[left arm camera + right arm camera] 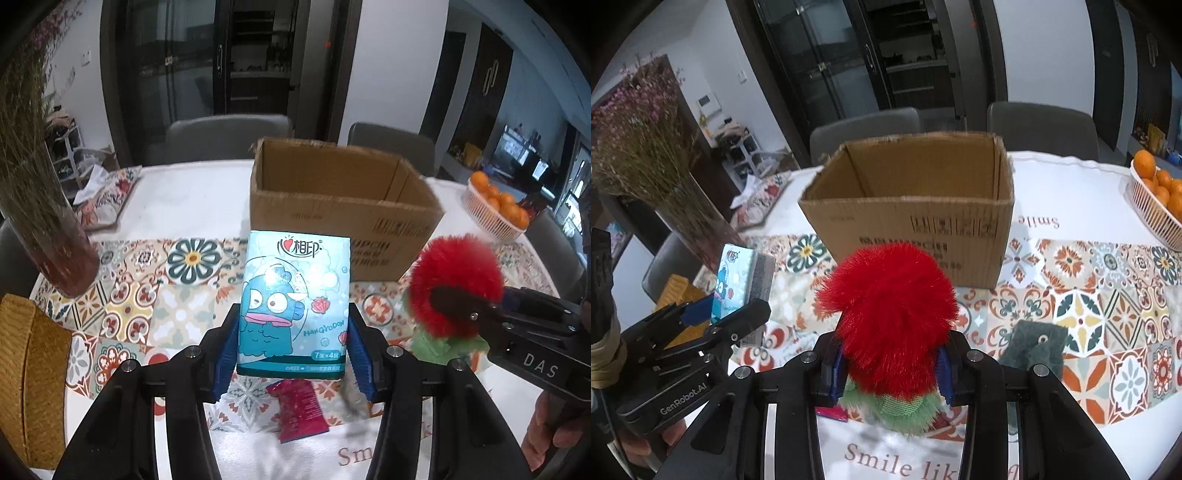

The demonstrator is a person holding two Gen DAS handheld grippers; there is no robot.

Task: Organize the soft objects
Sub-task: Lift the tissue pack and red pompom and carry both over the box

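My left gripper [293,332] is shut on a light-blue tissue pack [293,302] with a cartoon fish and holds it upright above the table; the pack also shows in the right wrist view [733,282]. My right gripper [888,363] is shut on a red fluffy plush with a green base [886,314], seen at the right of the left wrist view [456,284]. An open, empty-looking cardboard box [340,195] [916,203] stands just beyond both. A pink packet [299,410] lies on the table under the tissue pack.
A grey-green cloth piece [1034,347] lies right of the plush. A basket of oranges [1156,195] stands far right. A vase of dried flowers [40,206], a floral pouch [107,195] and a woven yellow object [29,376] are at left. Chairs stand behind the table.
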